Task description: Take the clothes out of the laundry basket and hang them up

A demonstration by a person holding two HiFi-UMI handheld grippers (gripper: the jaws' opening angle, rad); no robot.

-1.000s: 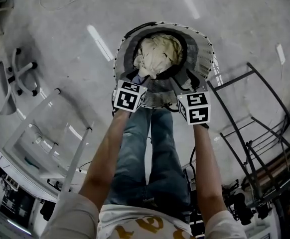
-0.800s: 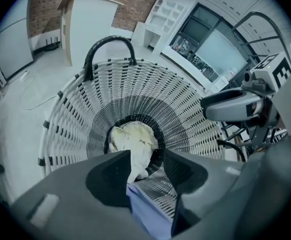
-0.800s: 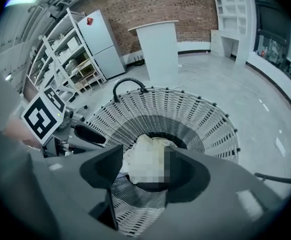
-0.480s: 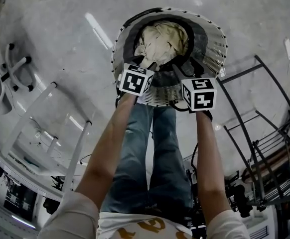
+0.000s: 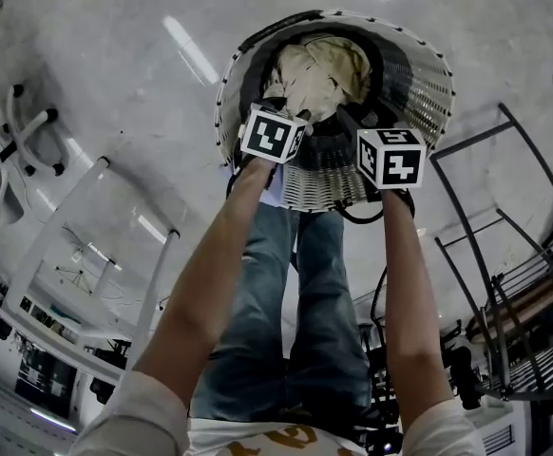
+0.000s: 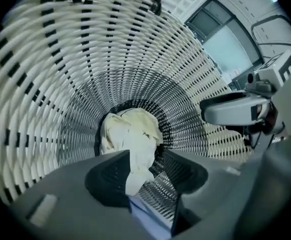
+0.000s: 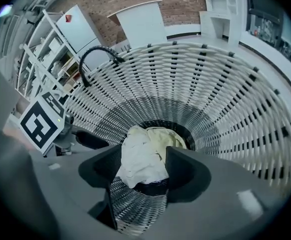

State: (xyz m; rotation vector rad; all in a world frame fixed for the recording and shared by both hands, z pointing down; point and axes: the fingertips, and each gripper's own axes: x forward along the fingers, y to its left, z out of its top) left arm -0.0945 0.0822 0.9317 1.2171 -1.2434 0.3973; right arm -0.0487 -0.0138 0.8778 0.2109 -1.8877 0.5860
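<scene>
The laundry basket (image 5: 227, 103) is standing on the grey floor (image 5: 115, 55), just ahead of the person's legs. A white frame (image 5: 67, 207) is standing to its left and a black metal rack (image 5: 505, 255) to its right. The clothes (image 5: 319, 65), a crumpled cream bundle, are lying at the basket's bottom. Both grippers are hovering at its near rim, pointing down inside. The left gripper (image 6: 146, 166) is released, jaws apart and grasping nothing. The right gripper (image 7: 143, 164) is likewise released, with the bundle showing beyond its gap, untouched.
</scene>
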